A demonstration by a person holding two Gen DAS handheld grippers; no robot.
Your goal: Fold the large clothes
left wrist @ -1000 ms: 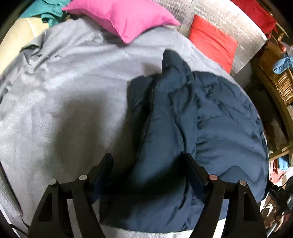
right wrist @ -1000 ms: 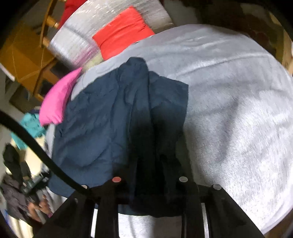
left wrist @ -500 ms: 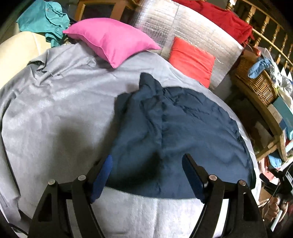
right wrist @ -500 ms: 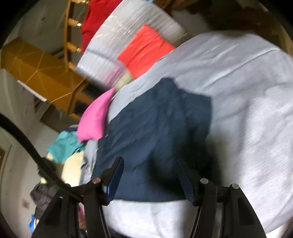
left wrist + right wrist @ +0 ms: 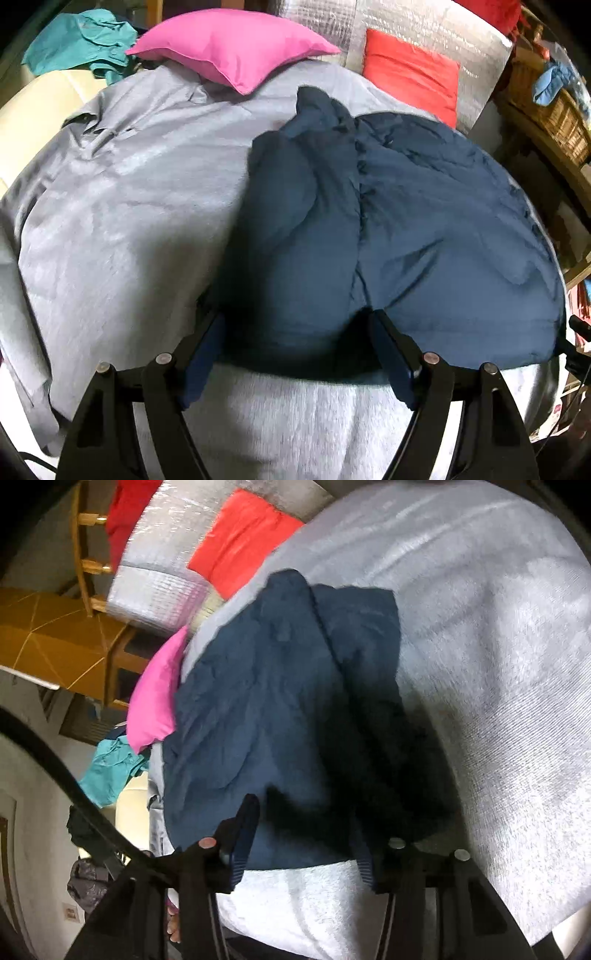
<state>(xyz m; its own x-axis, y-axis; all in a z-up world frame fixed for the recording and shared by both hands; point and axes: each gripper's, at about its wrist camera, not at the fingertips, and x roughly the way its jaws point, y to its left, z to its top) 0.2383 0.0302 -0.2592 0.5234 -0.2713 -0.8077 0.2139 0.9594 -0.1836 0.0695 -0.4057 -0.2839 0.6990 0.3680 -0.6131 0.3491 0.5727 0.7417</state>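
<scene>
A grey sheet [image 5: 122, 206] covers the bed, and on it lies the navy garment [image 5: 406, 229], folded lengthwise with one flap laid over its left part. Beyond the garment sit a pink pillow [image 5: 232, 44] and a red cushion [image 5: 410, 81] (a teal cloth [image 5: 81, 48] lies farther left). The left gripper [image 5: 295, 354] hangs over the garment's near hem, jaws spread, pinching nothing. The right gripper [image 5: 306, 834], its jaws having just been closing slightly, stands apart at the same hem; its pads look clear of the cloth.

one navy garment [image 5: 424, 229] lies ahead of the gripper, on one grey cover [image 5: 122, 221]. beyond it are two cushions, one pink cushion [image 5: 229, 44] and one red cushion [image 5: 410, 85], one teal cloth [image 5: 81, 44] far left, one wicker basket [image 5: 546, 107] far right.
</scene>
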